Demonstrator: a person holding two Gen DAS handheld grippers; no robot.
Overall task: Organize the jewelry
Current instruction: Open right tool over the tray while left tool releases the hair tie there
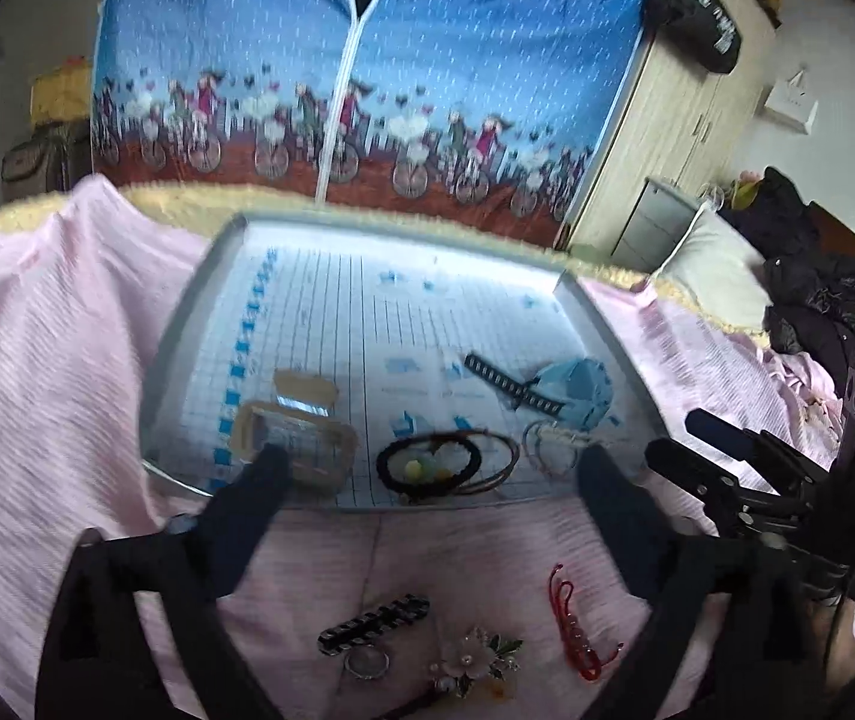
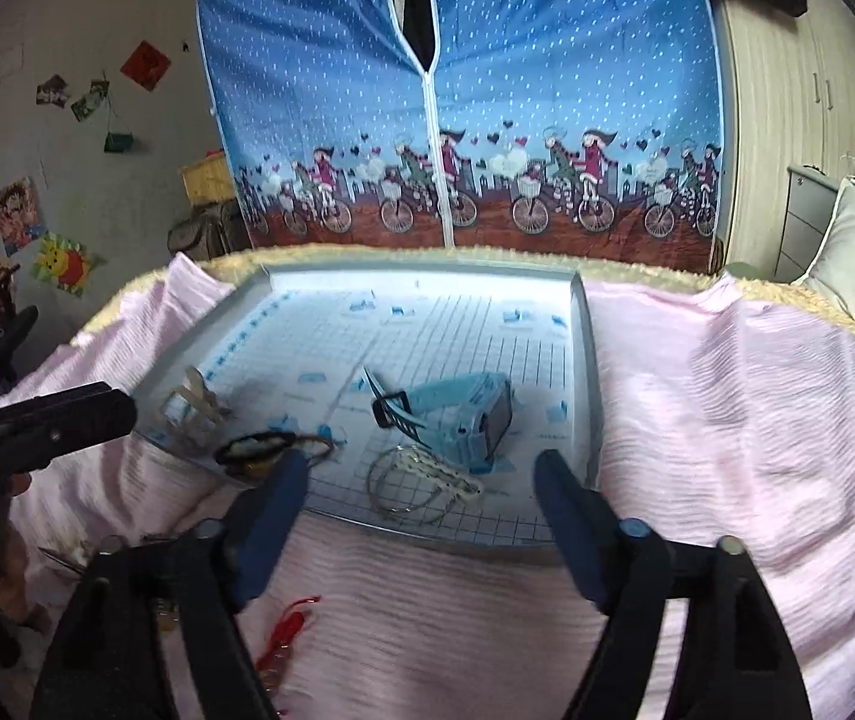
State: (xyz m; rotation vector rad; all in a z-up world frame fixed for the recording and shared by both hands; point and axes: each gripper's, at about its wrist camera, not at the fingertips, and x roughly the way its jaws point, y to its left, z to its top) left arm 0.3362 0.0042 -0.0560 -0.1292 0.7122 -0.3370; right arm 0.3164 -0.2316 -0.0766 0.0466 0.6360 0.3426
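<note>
On the bed we hold both grippers, left (image 1: 427, 468) and right (image 2: 421, 474), fingers spread and empty. Tray (image 1: 187, 324) holds watch (image 2: 463, 414), bracelets (image 1: 445, 462), clear box (image 1: 301, 444); brooch (image 1: 475, 660), ring (image 1: 367, 660), red cord (image 1: 577, 630) lie on the pink sheet (off tray).

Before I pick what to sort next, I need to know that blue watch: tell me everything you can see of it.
The blue watch looks like a chunky pale blue plastic child's watch with a dark rectangular screen. It lies tipped on its side, screen facing right, on the gridded tray, near its right wall. A black buckle and a dark strap stick out to its left. A wire bracelet lies just in front, seemingly touching it. Neither gripper holds it.
</note>
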